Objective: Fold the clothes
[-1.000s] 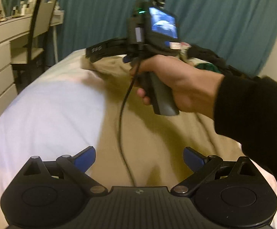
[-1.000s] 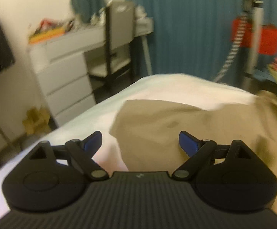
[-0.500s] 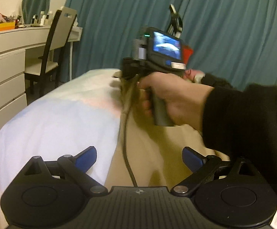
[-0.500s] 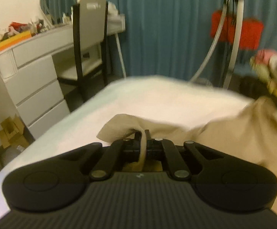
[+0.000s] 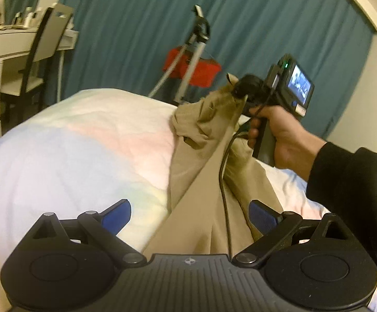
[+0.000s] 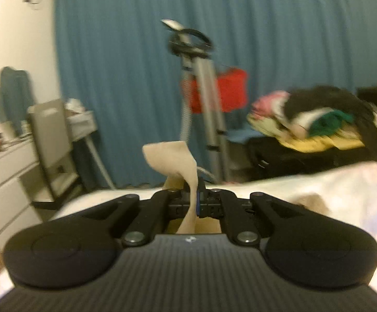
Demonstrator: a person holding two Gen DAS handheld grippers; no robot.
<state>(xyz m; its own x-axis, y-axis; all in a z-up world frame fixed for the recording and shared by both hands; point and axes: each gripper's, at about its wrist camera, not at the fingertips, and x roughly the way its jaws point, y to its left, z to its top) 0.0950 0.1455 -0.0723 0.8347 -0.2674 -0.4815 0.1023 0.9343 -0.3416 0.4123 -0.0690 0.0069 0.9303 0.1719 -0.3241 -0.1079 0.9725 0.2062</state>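
A tan garment (image 5: 204, 182) lies along the white bed (image 5: 71, 156). Its far end is lifted off the bed. My right gripper (image 6: 194, 200) is shut on a corner of the tan garment (image 6: 178, 161), which sticks up between its jaws; it also shows in the left wrist view (image 5: 243, 91), held up in a hand above the bed. My left gripper (image 5: 189, 215) is open and empty, low over the near part of the garment, which runs between its blue pads (image 5: 117, 215).
A teal curtain (image 5: 240, 26) hangs behind the bed. A tripod (image 6: 204, 109) and a red box (image 6: 222, 91) stand past the bed's far end. A white desk and chair (image 5: 32, 59) stand at the left. A pile of clothes (image 6: 318, 119) sits at the right.
My right gripper shut on the garment's corner and lifted it up and to the right. The cloth now hangs from it. My left gripper stayed open.
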